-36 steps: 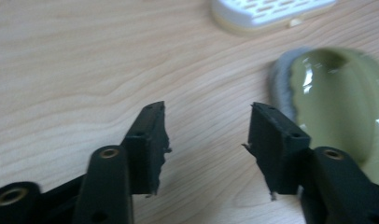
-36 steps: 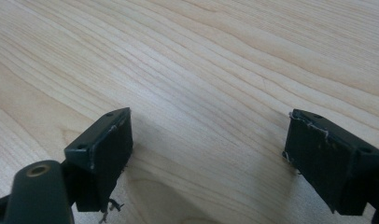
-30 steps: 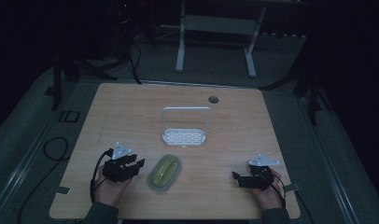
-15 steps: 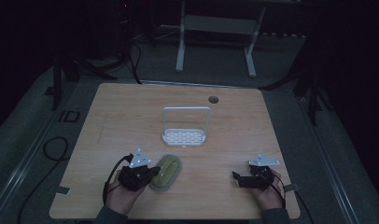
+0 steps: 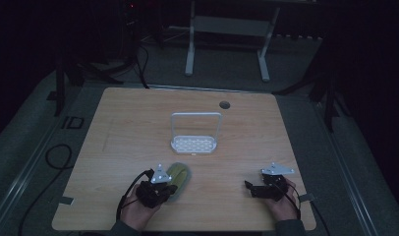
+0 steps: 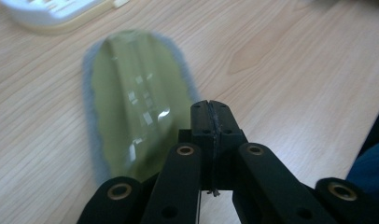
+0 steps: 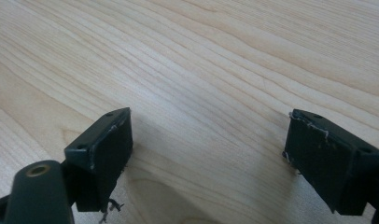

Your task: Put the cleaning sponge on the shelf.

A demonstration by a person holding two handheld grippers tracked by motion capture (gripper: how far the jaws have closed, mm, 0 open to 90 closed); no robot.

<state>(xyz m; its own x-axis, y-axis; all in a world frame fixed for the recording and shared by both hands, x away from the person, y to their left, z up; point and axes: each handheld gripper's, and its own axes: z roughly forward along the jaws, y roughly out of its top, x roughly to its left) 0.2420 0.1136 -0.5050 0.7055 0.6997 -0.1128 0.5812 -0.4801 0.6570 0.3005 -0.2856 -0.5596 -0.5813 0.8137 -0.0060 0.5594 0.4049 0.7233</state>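
Left gripper [image 6: 210, 112], fingers closed and empty, sits over the olive-green grey-edged oval pad [image 6: 131, 98] on the wooden tabletop [image 5: 266, 128]; right gripper [image 7: 208, 144] open; reopen left fingers before any grasp.

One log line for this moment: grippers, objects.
left gripper: shut, at green pad's edge | right gripper: open over bare table | white rack: mid-table
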